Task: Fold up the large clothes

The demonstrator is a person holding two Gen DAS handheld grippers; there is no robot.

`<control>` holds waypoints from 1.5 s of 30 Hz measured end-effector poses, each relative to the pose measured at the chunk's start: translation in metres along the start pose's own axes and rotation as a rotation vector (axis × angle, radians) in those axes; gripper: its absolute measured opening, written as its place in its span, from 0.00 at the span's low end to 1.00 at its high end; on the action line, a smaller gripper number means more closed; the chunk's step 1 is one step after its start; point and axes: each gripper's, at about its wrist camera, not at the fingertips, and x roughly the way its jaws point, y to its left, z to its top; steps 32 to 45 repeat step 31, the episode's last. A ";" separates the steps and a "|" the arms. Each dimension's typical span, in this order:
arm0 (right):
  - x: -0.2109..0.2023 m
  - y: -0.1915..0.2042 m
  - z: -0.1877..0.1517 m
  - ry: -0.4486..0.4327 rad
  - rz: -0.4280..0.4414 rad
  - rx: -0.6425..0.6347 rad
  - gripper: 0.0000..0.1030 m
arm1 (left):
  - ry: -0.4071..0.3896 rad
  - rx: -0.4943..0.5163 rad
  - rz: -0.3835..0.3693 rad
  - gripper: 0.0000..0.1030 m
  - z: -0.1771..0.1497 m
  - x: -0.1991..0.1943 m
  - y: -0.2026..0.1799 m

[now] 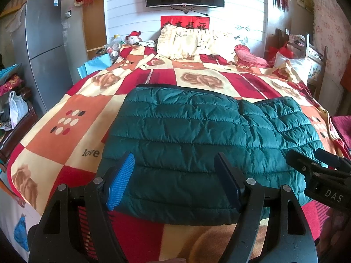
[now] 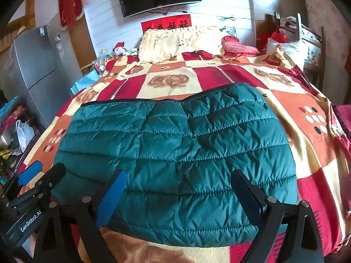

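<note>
Fridge [image 1: 41,50]: grey, far left of the frame.
Left tool [image 1: 175,182]: released, jaws wide, low in the frame over the near edge of the jacket, gripping nothing.
Jacket [image 1: 197,135]: teal quilted, folded, lying flat mid-frame on the checked blanket [image 1: 65,109] of the bed.
Right tool [image 2: 177,197]: released, jaws spread above the jacket's near edge.
Pillow [image 1: 188,41]: cream, upper centre.

Two wrist views, angled down, close, sharing the jacket [image 1: 197,135]
</note>
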 end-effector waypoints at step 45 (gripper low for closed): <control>0.008 0.002 0.002 0.020 -0.004 0.000 0.91 | 0.010 -0.016 -0.004 0.74 0.002 0.008 -0.003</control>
